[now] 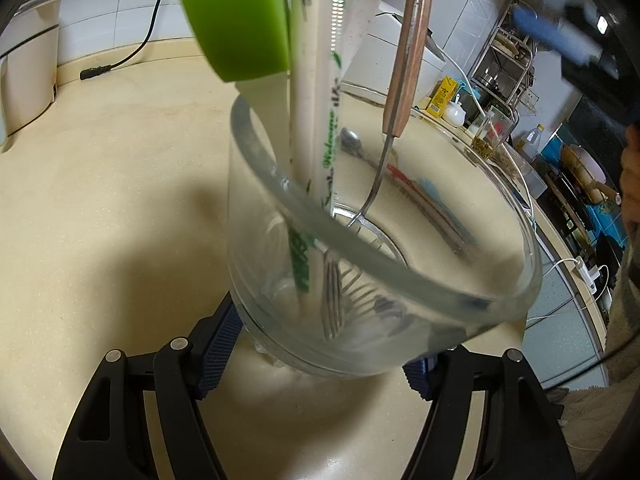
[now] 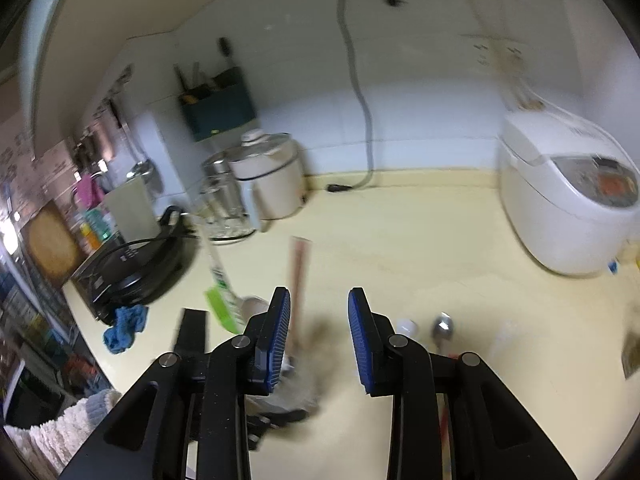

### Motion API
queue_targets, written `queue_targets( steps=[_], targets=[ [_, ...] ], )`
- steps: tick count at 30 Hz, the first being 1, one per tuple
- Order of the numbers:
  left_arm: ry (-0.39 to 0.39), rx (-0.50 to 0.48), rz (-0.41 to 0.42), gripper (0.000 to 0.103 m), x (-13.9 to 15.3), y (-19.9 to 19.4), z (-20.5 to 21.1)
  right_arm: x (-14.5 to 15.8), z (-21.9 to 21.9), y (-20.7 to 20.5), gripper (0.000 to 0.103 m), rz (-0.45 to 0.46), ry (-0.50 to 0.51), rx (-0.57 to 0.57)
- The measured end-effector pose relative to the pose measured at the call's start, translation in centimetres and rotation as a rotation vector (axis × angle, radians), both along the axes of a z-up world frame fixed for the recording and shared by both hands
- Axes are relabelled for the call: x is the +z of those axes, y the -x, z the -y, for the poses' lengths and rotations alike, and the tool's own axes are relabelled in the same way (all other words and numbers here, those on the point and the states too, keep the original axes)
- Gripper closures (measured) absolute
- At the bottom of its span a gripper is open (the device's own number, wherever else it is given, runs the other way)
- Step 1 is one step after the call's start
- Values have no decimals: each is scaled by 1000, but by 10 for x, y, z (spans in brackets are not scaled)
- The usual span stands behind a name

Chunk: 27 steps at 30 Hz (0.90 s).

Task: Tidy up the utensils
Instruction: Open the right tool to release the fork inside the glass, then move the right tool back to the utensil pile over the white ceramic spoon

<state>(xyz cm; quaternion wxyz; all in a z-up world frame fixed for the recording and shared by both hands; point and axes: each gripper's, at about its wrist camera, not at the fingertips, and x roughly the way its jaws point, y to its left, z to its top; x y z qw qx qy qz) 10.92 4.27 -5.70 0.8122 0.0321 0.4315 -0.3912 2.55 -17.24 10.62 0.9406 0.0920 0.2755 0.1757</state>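
My left gripper (image 1: 320,364) is shut on the base of a clear glass jar (image 1: 400,280), its blue pads pressed on either side. In the jar stand a green spatula (image 1: 236,20), white paper-wrapped chopsticks (image 1: 320,120) with green print, and a wooden-handled fork (image 1: 412,52). A metal spoon (image 1: 352,140) lies on the beige counter behind the jar. In the blurred right wrist view my right gripper (image 2: 320,332) is open above the jar with nothing between its pads; the spatula (image 2: 220,308), the wooden handle (image 2: 298,264) and the spoon (image 2: 442,328) show around it.
A white rice cooker (image 2: 568,200) stands at the right, a white pot (image 2: 272,184) and glass kettle (image 2: 224,200) at the back wall. A black cooktop (image 2: 136,272) and blue cloth (image 2: 124,328) sit at the left. A loose power cord (image 1: 96,72) lies on the counter.
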Motion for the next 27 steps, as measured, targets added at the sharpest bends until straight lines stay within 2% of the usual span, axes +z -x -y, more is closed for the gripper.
queue_targets(
  steps=[6,14,22,27],
  targets=[
    [0,0,0,29,0,0,0,-40,44,5,73,-123,0,-116],
    [0,0,0,29,0,0,0,-83,72,1,73,-248,-25,-176],
    [0,0,0,29,0,0,0,-111,60,-25,73,-342,-28,-162],
    [0,0,0,29,0,0,0,-124,38,-67,73,-371,-28,-122]
  ],
)
